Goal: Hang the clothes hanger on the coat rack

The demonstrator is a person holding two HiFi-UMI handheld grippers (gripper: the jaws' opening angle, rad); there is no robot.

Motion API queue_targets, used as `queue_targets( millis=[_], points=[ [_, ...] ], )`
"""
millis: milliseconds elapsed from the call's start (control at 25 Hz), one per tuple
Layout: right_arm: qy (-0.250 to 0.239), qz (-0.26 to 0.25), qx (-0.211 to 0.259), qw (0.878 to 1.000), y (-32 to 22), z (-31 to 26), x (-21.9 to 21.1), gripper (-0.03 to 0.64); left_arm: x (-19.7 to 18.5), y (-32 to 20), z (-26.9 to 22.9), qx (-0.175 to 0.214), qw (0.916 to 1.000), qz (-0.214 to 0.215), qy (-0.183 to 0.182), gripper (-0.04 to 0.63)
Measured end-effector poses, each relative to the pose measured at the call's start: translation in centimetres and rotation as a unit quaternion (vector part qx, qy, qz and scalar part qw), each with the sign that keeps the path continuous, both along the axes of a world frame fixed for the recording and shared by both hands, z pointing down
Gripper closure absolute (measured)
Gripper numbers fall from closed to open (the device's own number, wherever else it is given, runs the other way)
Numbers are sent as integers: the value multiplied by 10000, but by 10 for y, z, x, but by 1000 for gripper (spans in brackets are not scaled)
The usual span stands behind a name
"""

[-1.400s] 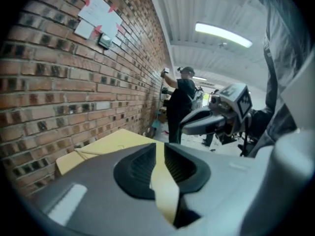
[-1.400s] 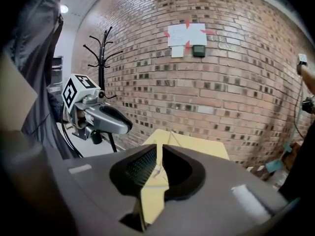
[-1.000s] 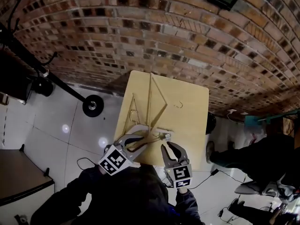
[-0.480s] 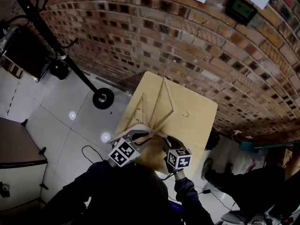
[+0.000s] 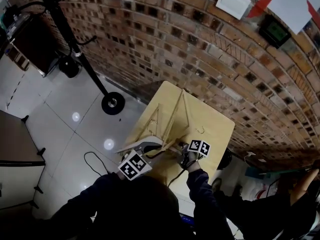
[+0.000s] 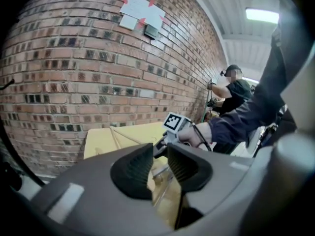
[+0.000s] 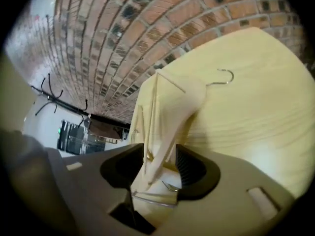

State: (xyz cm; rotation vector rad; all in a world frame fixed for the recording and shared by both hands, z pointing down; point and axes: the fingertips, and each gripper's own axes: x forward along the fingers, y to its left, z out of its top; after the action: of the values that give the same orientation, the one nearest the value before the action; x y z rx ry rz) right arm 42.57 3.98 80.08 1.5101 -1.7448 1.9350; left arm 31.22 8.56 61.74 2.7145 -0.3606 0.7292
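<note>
Several pale wooden hangers [image 5: 172,119] lie in a heap on the small wooden table [image 5: 217,134]. One of them, with a metal hook [image 7: 224,76], runs back between the jaws of my right gripper [image 7: 162,156]. Those jaws are opening and the pads stand off the wood. In the head view the right gripper [image 5: 184,148] sits at the table's near edge. My left gripper [image 5: 157,145] is beside it, at the heap's near left end. Its pads [image 6: 135,168] stand a little apart, with pale hanger wood [image 6: 158,176] filling the gap. The black coat rack [image 5: 75,49] stands on the floor to the far left.
A brick wall [image 5: 200,44] runs right behind the table. The rack's round base [image 5: 113,103] rests on white tiles left of the table, and a cable [image 5: 92,161] lies nearer. A dark cabinet [image 5: 17,169] stands at the left. Another person [image 6: 234,90] works along the wall.
My right gripper dropped from beside the table edge onto the hangers, rolled over and opened around one. The left gripper sank a little and kept its jaws as they were.
</note>
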Motion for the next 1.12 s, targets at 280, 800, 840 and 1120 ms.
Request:
queue_targets(
  millis=[280, 800, 840, 1120],
  points=[
    [-386, 423, -786, 9953, -11, 38, -6, 407, -7, -9, 0, 22, 10000, -19, -5, 499],
    [-1264, 814, -738, 9859, -15, 50, -10, 509, -12, -20, 3, -29, 10000, 2, -37, 502],
    [-1305, 868, -666, 9854, -15, 50, -9, 511, -12, -20, 2, -25, 10000, 6, -35, 502],
    [-1465, 1095, 98, 9831, -16, 30, 14, 536, -13, -19, 1, -26, 10000, 71, -26, 502]
  ],
)
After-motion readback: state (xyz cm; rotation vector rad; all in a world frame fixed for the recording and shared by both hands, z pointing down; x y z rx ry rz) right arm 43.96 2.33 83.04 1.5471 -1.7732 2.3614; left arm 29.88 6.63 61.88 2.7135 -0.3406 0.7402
